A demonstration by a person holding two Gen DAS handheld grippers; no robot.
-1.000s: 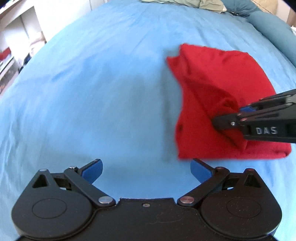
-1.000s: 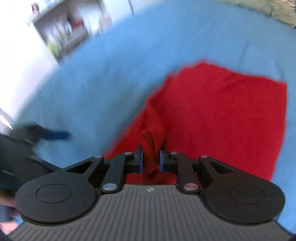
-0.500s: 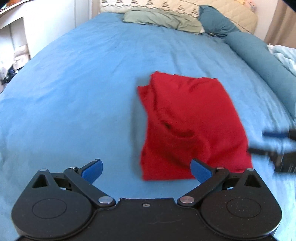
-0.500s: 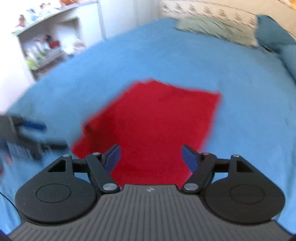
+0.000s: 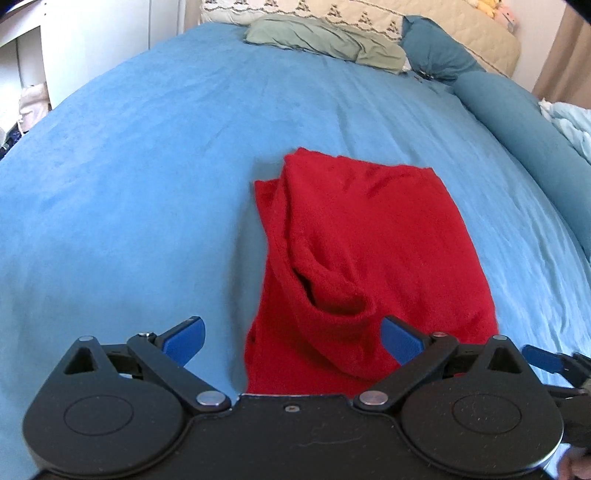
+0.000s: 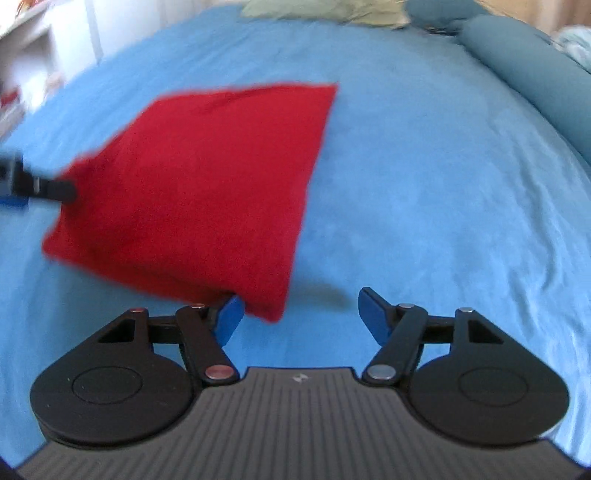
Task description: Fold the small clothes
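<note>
A red garment [image 5: 369, 251] lies folded into a rough rectangle on the blue bed sheet [image 5: 129, 177]. One rumpled fold sticks up near its close edge. My left gripper [image 5: 291, 338] is open and empty, its jaws on either side of the garment's near end. In the right wrist view the garment [image 6: 207, 184] lies ahead and to the left. My right gripper [image 6: 299, 317] is open and empty at the garment's near right corner. Part of the left gripper shows at the left edge [image 6: 33, 186] of that view.
A green pillow [image 5: 325, 37] and a patterned headboard cushion [image 5: 443, 26] lie at the far end of the bed. A long teal bolster [image 5: 524, 122] runs along the right side. White shelving [image 5: 33, 74] stands to the left of the bed.
My right gripper let go of the red garment, opened and pulled back to its near right corner. My left gripper moved right so its open jaws now frame the garment's near end.
</note>
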